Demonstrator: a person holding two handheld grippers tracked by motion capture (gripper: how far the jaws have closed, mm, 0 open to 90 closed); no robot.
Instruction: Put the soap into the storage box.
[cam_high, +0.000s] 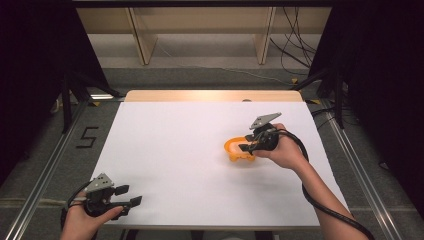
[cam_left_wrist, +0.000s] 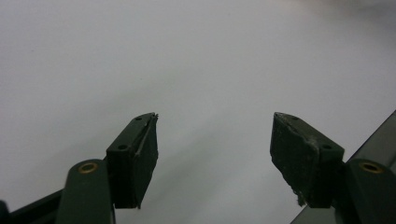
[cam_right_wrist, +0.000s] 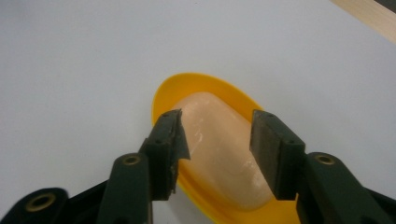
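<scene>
Nearest me from above, my left hand-held gripper (cam_high: 124, 196) idles wide open at the table's (cam_high: 165, 150) near-left corner. Its own view confirms spread jaws. Right hand-held gripper (cam_right_wrist: 217, 140) straddles the soap (cam_right_wrist: 219, 154) in its yellow dish (cam_right_wrist: 187, 88), toward the right edge, unclosed; slick, firm, I'd pinch mid-bar.

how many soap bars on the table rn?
1. A pale soap bar lies in the yellow dish on the table's right side, between the right gripper's jaws. Nothing else visible on the white table.
</scene>
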